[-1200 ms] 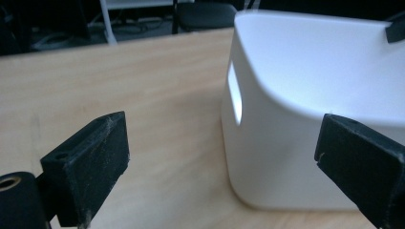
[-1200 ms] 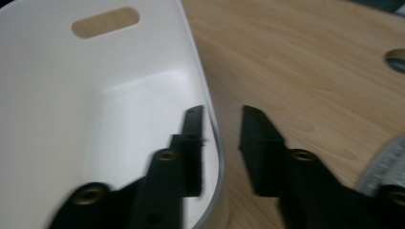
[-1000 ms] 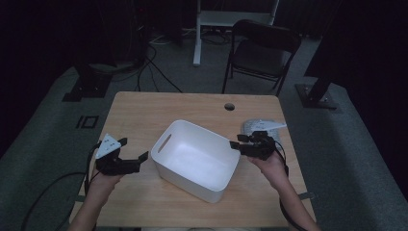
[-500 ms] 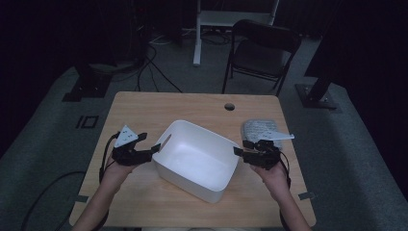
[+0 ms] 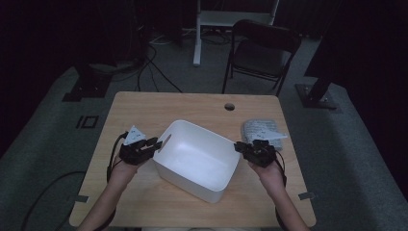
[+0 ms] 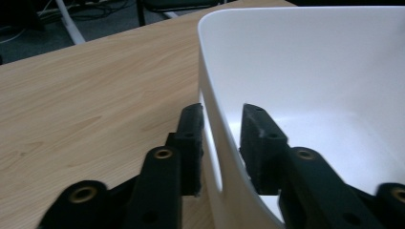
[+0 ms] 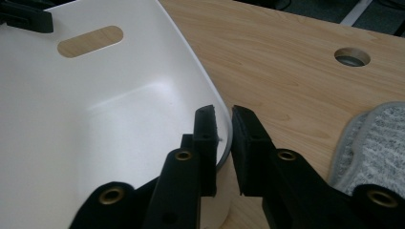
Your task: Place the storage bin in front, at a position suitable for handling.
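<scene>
From above, a white plastic tub (image 5: 196, 161) sits slantwise on the near half of a wooden table (image 5: 192, 103), one corner pointing toward the near edge, as a person seated at that edge brings a black two-jaw gripper to each of its short ends. The left gripper (image 5: 155, 143) meets the tub wall facing the table's left edge, close to a slot handle; the right gripper (image 5: 239, 147) meets the opposite wall, facing the right edge. A folded grey cloth (image 5: 261, 130) lies near the table's right edge, just beyond the right gripper, and a round cable hole (image 5: 229, 106) is cut near the far edge. A dark folding chair (image 5: 262, 50) stands on the floor beyond the table. In the left gripper view, the left gripper (image 6: 220, 129) straddles the tub (image 6: 310, 71) wall, one jaw outside over the wood, the other inside; its jaws have just been closing, yet a sliver of space shows between the pads and the plastic, so they are not pressing. In the right gripper view, the right gripper (image 7: 224, 126) has also just been closing, its jaws now pinching the thin rim of the tub (image 7: 95, 119), one pad inside and one outside, with the cloth (image 7: 377, 143) beside it and the hole (image 7: 352, 57) farther off.
</scene>
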### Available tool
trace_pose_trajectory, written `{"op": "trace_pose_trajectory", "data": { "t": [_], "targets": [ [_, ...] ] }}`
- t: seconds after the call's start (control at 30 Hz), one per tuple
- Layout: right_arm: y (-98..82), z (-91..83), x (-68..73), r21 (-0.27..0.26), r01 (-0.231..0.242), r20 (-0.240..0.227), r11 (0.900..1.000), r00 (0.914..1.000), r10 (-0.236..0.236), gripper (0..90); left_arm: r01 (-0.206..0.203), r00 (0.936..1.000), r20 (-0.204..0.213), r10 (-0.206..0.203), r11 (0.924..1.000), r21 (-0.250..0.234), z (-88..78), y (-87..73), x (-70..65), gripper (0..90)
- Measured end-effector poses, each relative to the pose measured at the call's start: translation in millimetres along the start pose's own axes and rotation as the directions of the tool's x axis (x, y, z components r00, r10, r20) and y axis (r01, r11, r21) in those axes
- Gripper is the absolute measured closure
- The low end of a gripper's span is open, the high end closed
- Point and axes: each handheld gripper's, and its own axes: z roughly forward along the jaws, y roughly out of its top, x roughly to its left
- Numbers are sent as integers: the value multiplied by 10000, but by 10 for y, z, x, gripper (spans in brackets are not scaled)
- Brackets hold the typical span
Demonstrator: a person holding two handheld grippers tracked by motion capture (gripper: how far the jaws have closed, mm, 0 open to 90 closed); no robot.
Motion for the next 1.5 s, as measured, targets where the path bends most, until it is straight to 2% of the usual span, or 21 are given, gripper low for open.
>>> {"op": "trace_pose_trajectory", "data": {
  "t": [0.13,0.27,0.4,0.63,0.77,0.97,1.23,1.33,1.4,1.5],
  "targets": [
    [20,13,-7,47,107,28,9999,9999,-107,832,-434,9987,-275,440,9988,227,13,6,-57,776],
    [39,29,-33,74,86,-28,9999,10000,-86,839,-157,9991,-387,164,9997,192,3,0,-70,786],
    [68,59,-62,86,100,-132,9999,9999,-99,850,-170,9979,-630,180,9997,170,-30,-23,-105,795],
    [133,137,-121,124,150,-299,9998,9994,-146,861,32,9976,-689,-22,9999,135,-97,-68,-140,792],
    [175,187,-154,169,201,-417,9997,9989,-194,866,104,9962,-862,-94,9999,114,-147,-100,-189,786],
    [225,249,-206,246,310,-735,9992,9969,-292,867,358,9955,-880,-346,9993,124,-215,-142,-239,776],
    [298,335,-277,361,576,-1023,9977,9933,-536,866,554,9896,-1333,-537,9984,87,-276,-191,-396,768],
    [324,373,-309,349,647,-1121,9973,9919,-604,865,506,9877,-1486,-480,9986,135,-300,-204,-463,757],
    [326,383,-322,319,651,-1255,9974,9902,-606,865,594,9868,-1514,-567,9981,135,-312,-211,-482,751],
    [314,379,-319,245,642,-1370,9976,9887,-602,864,737,9884,-1337,-727,9973,29,-316,-222,-468,724]
  ]
}}
